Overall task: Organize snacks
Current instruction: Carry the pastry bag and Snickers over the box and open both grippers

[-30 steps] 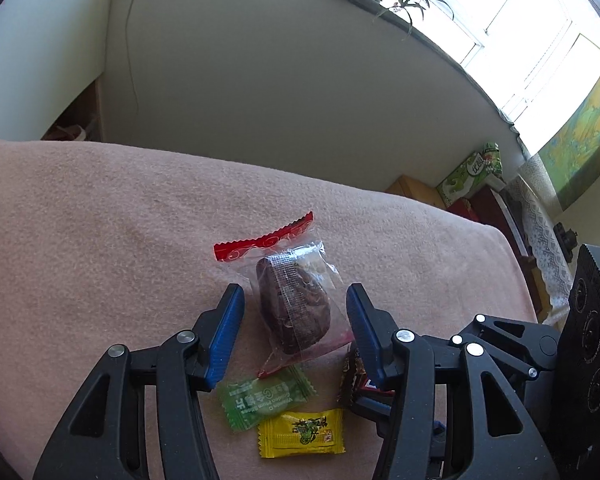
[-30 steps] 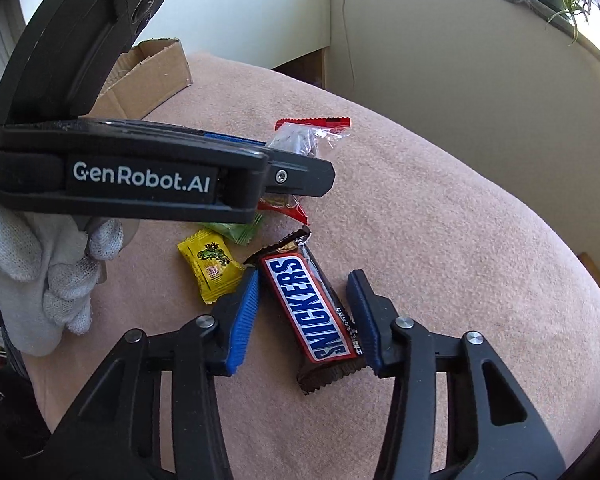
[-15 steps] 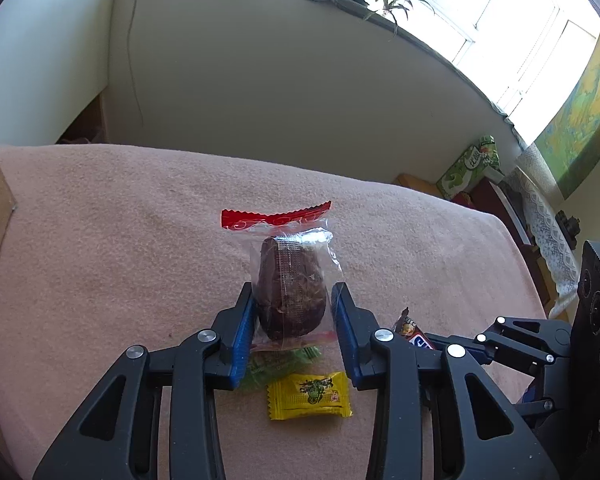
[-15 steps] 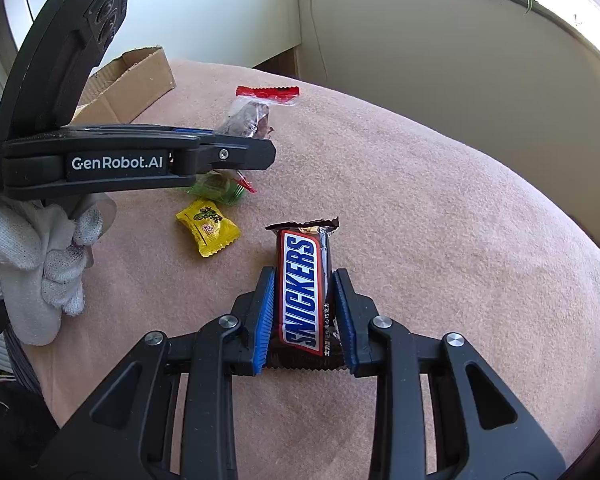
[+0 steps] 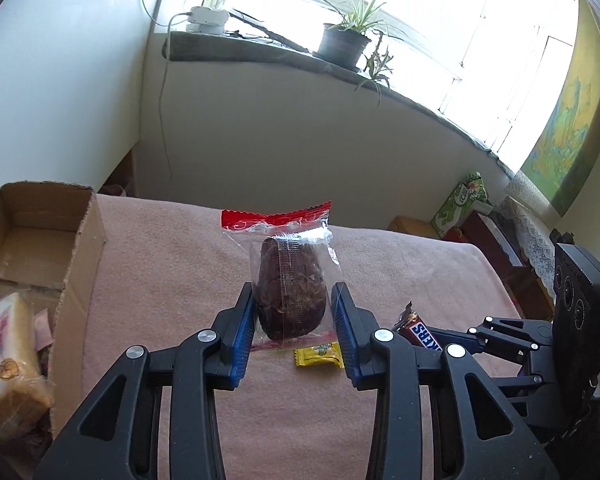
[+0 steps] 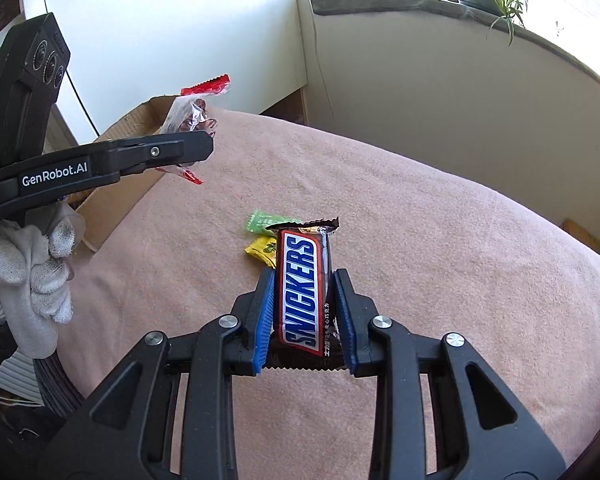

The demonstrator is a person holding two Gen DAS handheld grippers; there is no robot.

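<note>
In the left wrist view, the left gripper [image 5: 293,312] is holding a dark brown cake [image 5: 291,292] sealed in a clear wrapper with a red serrated top edge; its blue-padded jaws are pressing the cake's lower half from both sides, so the red edge is standing up beyond the tips and the packet is hanging clear above the pink blanket [image 5: 172,264]. A yellow candy [image 5: 319,354] is lying on the blanket just below the cake, partly hidden by the right-hand jaw. An open cardboard box [image 5: 80,264] is sitting at the left with a wrapped loaf [image 5: 8,364] inside, which only this view is showing. At the right, the right gripper [image 5: 432,340] is showing only one end of the Snickers bar [image 5: 420,330]. In the right wrist view, the right gripper [image 6: 304,304] is gripping the Snickers bar [image 6: 303,292] upright, its narrow jaws pinching the brown, blue-lettered wrapper along both long sides, the crimped top poking past the tips. Beyond it, the yellow candy [image 6: 262,250] and a green candy [image 6: 266,222] are lying touching on the blanket [image 6: 420,220]; the green one is appearing only here. At the far left, a white-gloved hand [image 6: 32,276] is carrying the left gripper [image 6: 198,146] side-on, the cake [image 6: 192,120] sticking up from it.
</note>
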